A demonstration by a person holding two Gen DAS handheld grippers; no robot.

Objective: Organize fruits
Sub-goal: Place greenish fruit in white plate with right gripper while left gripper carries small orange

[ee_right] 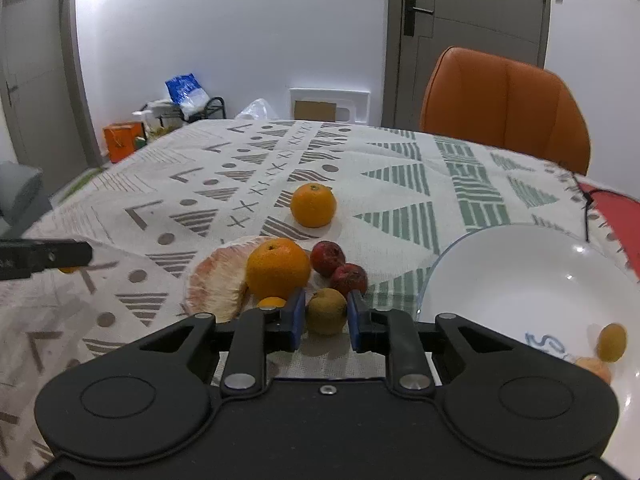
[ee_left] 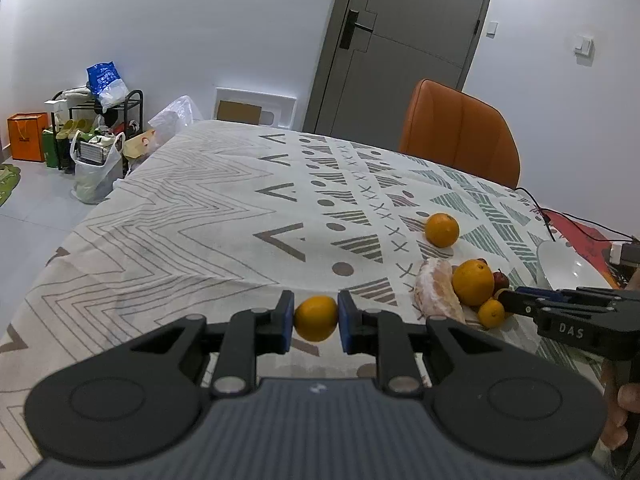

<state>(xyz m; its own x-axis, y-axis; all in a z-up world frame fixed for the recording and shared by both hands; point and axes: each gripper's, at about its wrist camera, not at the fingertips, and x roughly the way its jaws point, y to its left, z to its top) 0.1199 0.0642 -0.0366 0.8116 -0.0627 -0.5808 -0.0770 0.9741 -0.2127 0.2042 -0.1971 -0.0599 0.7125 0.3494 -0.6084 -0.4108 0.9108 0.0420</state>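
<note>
The left gripper [ee_left: 316,322] is squeezed shut on a small orange [ee_left: 316,319], with a blue pad on each side, and holds it above the patterned tablecloth [ee_left: 180,208]. The right gripper [ee_right: 326,318] is closed tight on a brownish-green fruit [ee_right: 327,311], low by the cloth, at the near edge of the fruit pile.

Right beside that fruit sits a tiny orange [ee_right: 272,302], mostly hidden behind the gripper. Just behind it is a big orange [ee_right: 278,268], touching a peeled pink pomelo piece [ee_right: 218,278] on its left. Two dark red fruits [ee_right: 338,266] sit close together to the right of the big orange.

The white plate [ee_right: 520,280] is just to the right of the pile. Near its front edge lie another brownish fruit [ee_right: 612,342] and a bit of orange fruit.

Farther back, one more orange [ee_right: 313,205] sits alone on the cloth. Behind the table stands an orange chair [ee_right: 504,108], then a grey door [ee_right: 472,40].
</note>
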